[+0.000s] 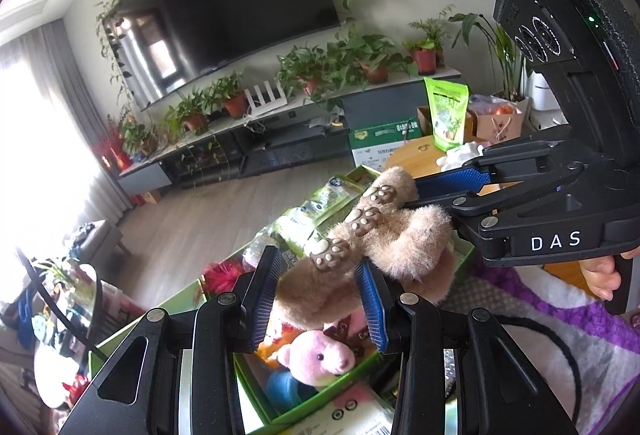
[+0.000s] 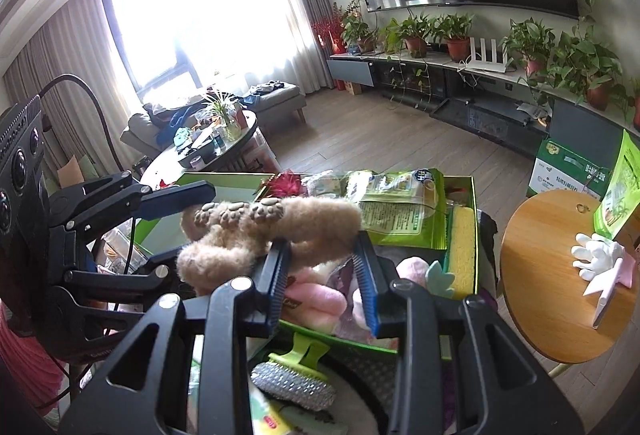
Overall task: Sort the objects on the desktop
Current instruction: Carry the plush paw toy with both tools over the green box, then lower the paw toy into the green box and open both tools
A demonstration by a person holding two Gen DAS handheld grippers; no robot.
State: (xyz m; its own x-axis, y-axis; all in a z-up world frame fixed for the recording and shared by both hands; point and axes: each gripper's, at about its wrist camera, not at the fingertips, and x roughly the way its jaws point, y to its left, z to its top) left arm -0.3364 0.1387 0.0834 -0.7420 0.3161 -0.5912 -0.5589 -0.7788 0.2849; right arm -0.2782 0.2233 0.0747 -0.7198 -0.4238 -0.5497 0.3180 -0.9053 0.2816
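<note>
Both pairs of blue-padded fingers were clamped on one thing: a tan, fuzzy plush toy (image 1: 340, 275) with long limbs. The left gripper (image 1: 316, 299) pinched one furry limb between its ribbed pads, and the right gripper (image 2: 324, 275) pinched another limb from the opposite side, so the toy hung stretched between the two tools. In the left wrist view the right gripper's fingers (image 1: 452, 179) reached in from the right, closed on the toy's far end.

The toy's fur was pale brown and shaggy. Three of its paws lay in a row on top, each with a dark brown sole and cream toe pads. Its limbs looped over one another; its head could not be made out.

It was held above an open green cardboard box (image 2: 464, 203) crowded with soft things: a pink plush bear (image 1: 320, 359), green snack packets (image 2: 400, 207) and a yellow sponge (image 2: 462, 247). A round wooden surface (image 2: 540, 255) stood to the right.
</note>
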